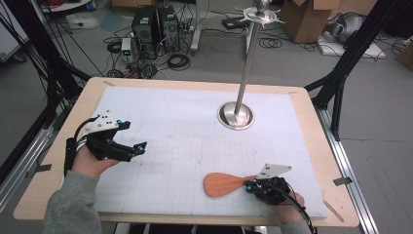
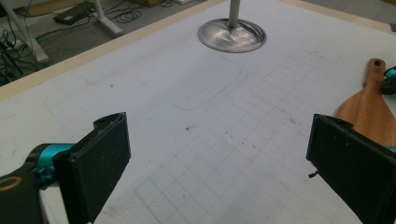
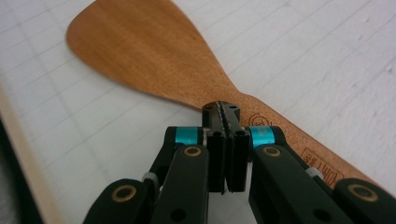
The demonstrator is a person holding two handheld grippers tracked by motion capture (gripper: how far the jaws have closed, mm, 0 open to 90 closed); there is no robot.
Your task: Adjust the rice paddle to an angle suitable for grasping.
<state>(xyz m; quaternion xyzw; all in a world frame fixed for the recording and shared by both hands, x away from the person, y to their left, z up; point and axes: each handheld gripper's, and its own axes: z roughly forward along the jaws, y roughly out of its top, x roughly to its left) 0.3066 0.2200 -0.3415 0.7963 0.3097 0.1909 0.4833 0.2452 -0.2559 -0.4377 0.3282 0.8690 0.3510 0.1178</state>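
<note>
The right gripper (image 3: 226, 112) is seen closest, its jaws pressed together with nothing between them, tips resting at the neck of the wooden spatula (image 3: 154, 56). The spatula is laid flat on the white gridded mat (image 1: 195, 141), near the mat's front edge. A stamped mark is borne on its handle, too blurred to be read. Well apart from the spatula, the left gripper (image 1: 134, 148) is held with jaws wide apart over bare mat. Beyond the spatula, a steel stand (image 1: 235, 116) is placed.
</note>
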